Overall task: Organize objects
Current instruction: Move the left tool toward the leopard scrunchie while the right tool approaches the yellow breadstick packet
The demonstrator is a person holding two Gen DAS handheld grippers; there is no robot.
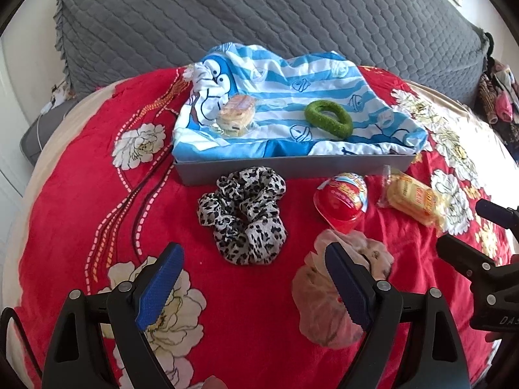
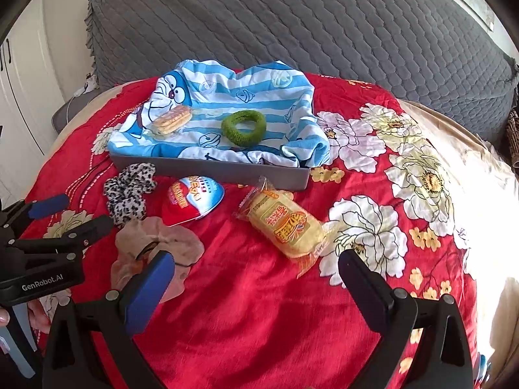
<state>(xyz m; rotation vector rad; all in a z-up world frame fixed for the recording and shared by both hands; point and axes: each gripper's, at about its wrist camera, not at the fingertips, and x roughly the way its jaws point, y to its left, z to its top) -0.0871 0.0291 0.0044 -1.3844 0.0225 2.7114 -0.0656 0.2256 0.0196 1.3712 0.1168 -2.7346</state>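
Left wrist view: left gripper (image 1: 256,288) wide, empty; leopard scrunchie (image 1: 244,214) soft, light, pinch its near ruffle. Right gripper (image 2: 256,278) wide, empty.

daylight floods in from the right side, so the pale far-right part of the red flower-printed bedspread (image 2: 496,214) is blown out to plain white in the right wrist view, while the grey quilted cushion (image 1: 259,16) behind is evenly lit with soft shadow. both fisheye views bend straight lines hard near the rims and go black in the corners. colours are vivid and the middle is fairly sharp, though the pale pink fabric scrunchie (image 1: 327,291) close to the lens looks soft and smeared.
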